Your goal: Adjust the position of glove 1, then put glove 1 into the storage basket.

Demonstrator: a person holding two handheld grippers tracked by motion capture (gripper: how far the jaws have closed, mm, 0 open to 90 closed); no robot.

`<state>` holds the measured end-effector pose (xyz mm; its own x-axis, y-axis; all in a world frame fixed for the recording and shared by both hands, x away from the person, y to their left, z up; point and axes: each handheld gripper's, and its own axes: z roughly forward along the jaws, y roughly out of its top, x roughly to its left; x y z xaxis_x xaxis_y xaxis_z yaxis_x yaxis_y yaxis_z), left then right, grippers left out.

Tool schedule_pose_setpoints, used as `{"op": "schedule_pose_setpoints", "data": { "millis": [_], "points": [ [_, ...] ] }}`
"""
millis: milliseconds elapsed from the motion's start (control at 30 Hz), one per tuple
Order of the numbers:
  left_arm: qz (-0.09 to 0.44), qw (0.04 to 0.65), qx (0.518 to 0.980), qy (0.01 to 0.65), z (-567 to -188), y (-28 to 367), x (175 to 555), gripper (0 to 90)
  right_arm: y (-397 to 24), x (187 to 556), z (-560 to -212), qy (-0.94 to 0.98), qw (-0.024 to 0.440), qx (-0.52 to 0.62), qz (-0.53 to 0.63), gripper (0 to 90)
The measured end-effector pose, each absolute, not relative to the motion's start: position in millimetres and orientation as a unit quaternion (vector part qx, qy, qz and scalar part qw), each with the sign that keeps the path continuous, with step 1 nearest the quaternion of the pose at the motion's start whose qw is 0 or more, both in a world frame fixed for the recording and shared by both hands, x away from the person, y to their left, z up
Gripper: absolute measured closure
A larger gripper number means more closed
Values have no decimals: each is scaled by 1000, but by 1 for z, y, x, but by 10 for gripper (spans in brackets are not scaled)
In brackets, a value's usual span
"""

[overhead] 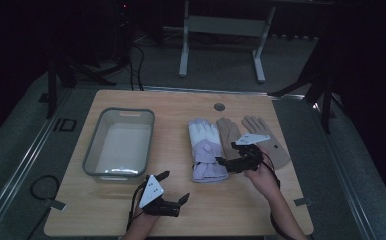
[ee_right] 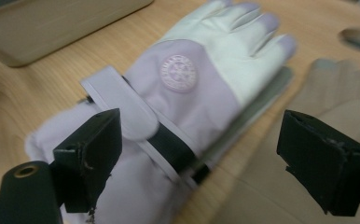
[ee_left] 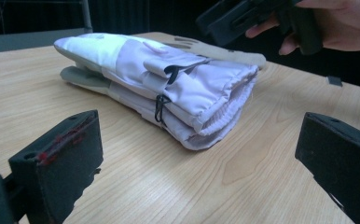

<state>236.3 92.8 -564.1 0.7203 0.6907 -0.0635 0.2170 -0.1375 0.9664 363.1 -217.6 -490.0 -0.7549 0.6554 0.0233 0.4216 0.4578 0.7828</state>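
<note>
At the desk's point(overhead: 181, 105) left stands an empty grey bin point(overhead: 93, 145), likely the gloves' destination; my left tongs point(overhead: 173, 187) wait agape beside it. Mid-desk lies the stacked lilac glove pair point(overhead: 206, 150), my right tongs point(overhead: 228, 152) spread wide just over its cuff, gripping nothing, tan gloves point(overhead: 253, 137) beyond.

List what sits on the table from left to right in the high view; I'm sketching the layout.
Grey bin → left tool → lilac and white gloves, stacked → right tool, hanging over the edge between the two pairs → tan gloves.
</note>
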Motion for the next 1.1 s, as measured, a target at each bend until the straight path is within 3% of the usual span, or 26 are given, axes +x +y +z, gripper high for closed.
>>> {"op": "schedule_pose_setpoints", "data": {
  "millis": [233, 433, 567, 700, 867, 900, 967, 1033, 1100],
  "points": [
    [213, 539, 742, 337, -563, 90, 239, 7, -242, 347, -488, 839, 121, 322, 421, 151],
    [172, 523, 752, 363, -553, 87, 244, 7, -260, 341, -484, 827, 117, 337, 434, 147],
    [177, 499, 768, 361, -541, 80, 246, 7, -268, 341, -479, 824, 112, 324, 451, 141],
    [158, 510, 758, 374, -524, 76, 255, 7, -267, 343, -477, 825, 108, 333, 444, 118],
    [186, 507, 761, 359, -498, 66, 269, 8, -254, 344, -477, 823, 111, 334, 445, 107],
    [181, 505, 762, 362, -494, 64, 273, 8, -246, 347, -476, 820, 143, 342, 435, 213],
    [184, 495, 766, 367, -489, 56, 280, 32, -241, 353, -474, 814, 157, 357, 430, 334],
    [188, 485, 770, 369, -486, 48, 287, 57, -235, 359, -474, 807, 161, 366, 434, 435],
    [190, 471, 777, 371, -487, 40, 294, 89, -229, 366, -475, 800, 158, 381, 435, 475]
  ]
}}
